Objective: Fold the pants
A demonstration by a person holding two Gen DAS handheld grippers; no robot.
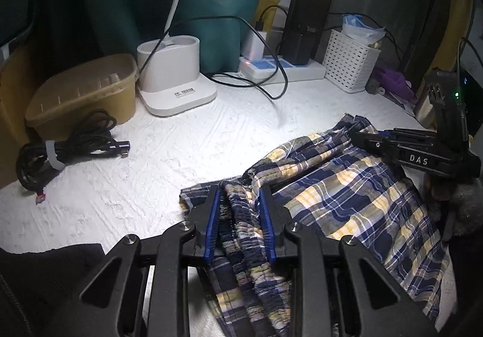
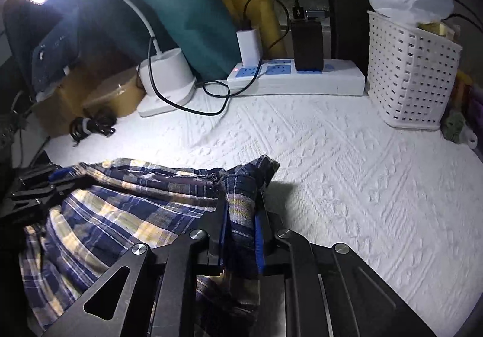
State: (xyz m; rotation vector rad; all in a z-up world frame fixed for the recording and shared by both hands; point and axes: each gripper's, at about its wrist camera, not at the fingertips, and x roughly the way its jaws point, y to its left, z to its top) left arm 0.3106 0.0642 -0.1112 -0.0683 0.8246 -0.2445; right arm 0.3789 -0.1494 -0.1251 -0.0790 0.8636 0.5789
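Pinching bunched blue-and-yellow plaid cotton pants (image 1: 332,186) on white textured table cover (image 1: 135,186): left gripper (image 1: 238,195) at gathered waistband, right gripper (image 2: 241,201) at far edge. Lift both evenly, keeping cloth taut.

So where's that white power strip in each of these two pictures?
Left wrist view: the white power strip lies at the back of the table, right of centre, between the lamp base and the white lattice basket.
Right wrist view: the power strip sits upper centre, again just left of the basket.
Shared landmark: the black adapter plugged into it.
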